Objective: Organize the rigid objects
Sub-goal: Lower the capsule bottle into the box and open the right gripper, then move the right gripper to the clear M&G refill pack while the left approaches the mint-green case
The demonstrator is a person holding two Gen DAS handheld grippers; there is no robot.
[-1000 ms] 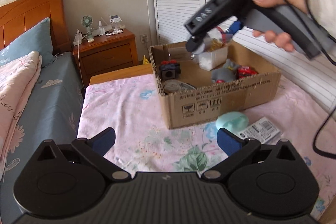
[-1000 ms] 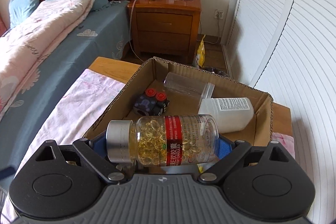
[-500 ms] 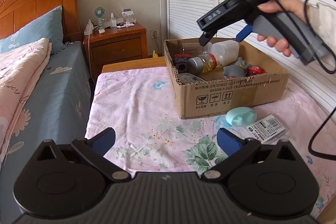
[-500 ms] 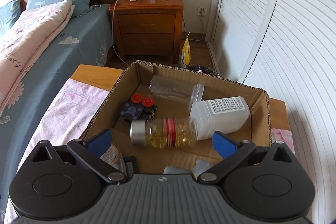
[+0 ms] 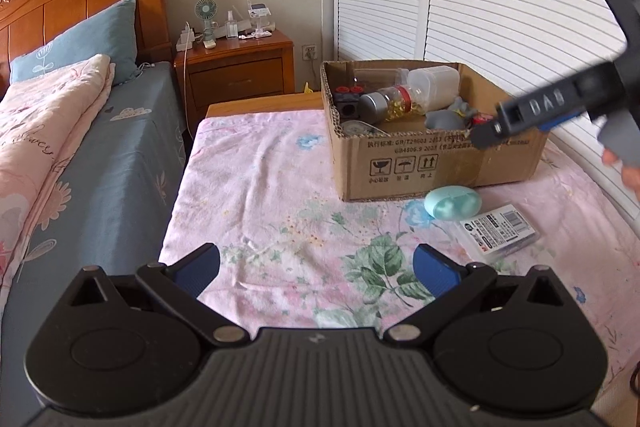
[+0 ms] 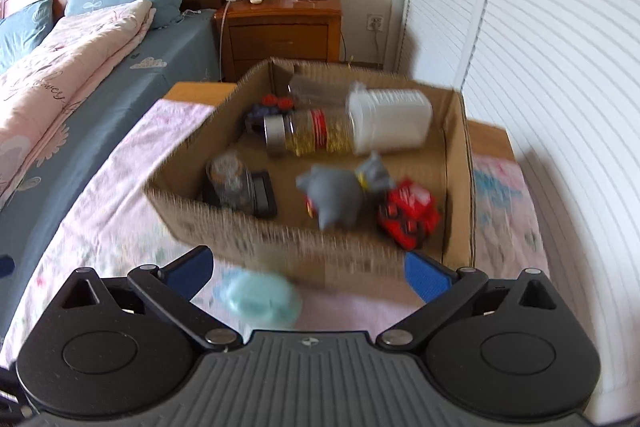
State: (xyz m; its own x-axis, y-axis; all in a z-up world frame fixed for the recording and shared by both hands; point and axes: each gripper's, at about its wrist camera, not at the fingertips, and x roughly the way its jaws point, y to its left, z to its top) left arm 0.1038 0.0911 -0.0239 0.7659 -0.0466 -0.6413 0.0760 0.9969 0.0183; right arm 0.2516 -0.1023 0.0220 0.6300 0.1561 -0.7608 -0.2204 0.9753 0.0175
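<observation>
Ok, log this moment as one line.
capsule bottle: in cardboard box | right gripper: open, empty | left gripper: open | mint case: outside box

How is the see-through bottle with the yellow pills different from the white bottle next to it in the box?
The clear capsule bottle with a silver cap and red label shows its golden capsules, while the white plastic bottle hides its contents. The capsule bottle looks slimmer; the white one looks fatter. Both lie on their sides, touching, inside the brown cardboard box.
</observation>
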